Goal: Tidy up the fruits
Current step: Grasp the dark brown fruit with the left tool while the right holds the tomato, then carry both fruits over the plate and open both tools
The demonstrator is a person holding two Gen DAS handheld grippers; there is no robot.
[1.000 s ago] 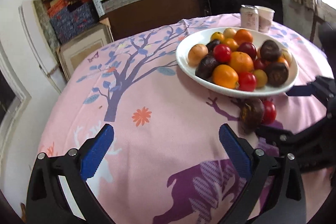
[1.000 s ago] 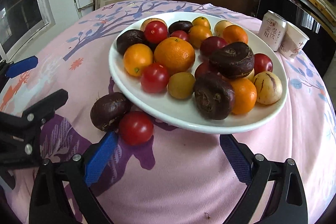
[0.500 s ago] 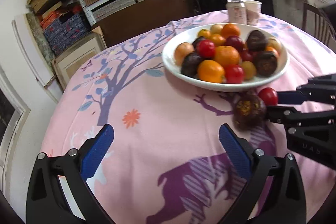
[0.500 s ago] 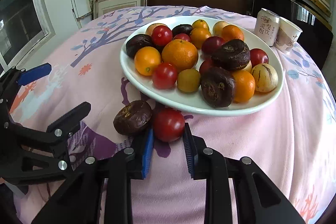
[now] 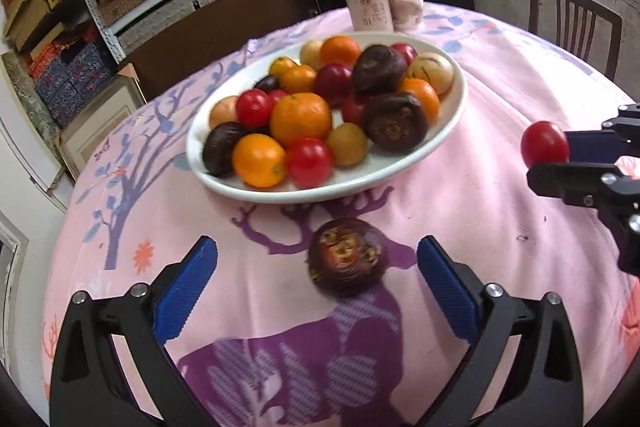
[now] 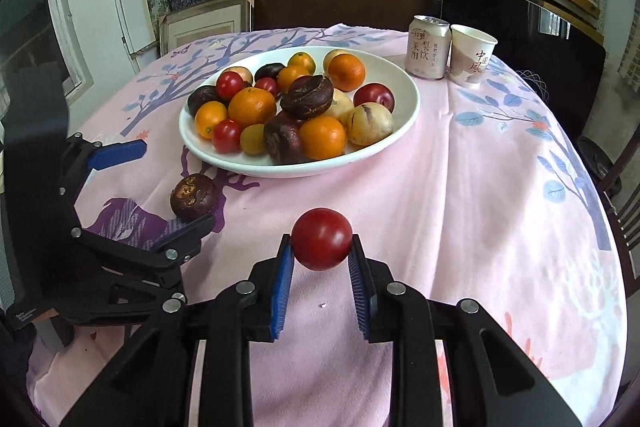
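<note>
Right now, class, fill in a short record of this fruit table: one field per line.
surface: round table with pink cloth
plate: white, heaped with mixed fruit
loose fruit: dark brown fruit on the cloth, between the open left gripper fingers, untouched; jaws just closing
right gripper: shut on a red tomato, lifted off the cloth
behind plate: can and paper cup, side by side

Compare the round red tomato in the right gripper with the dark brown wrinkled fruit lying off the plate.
The round red tomato is smooth, the dark brown wrinkled fruit rough. The tomato is clamped in the right gripper; the brown fruit lies on the tablecloth between the left gripper's closing jaws, ungripped. Both are off the plate.
</note>
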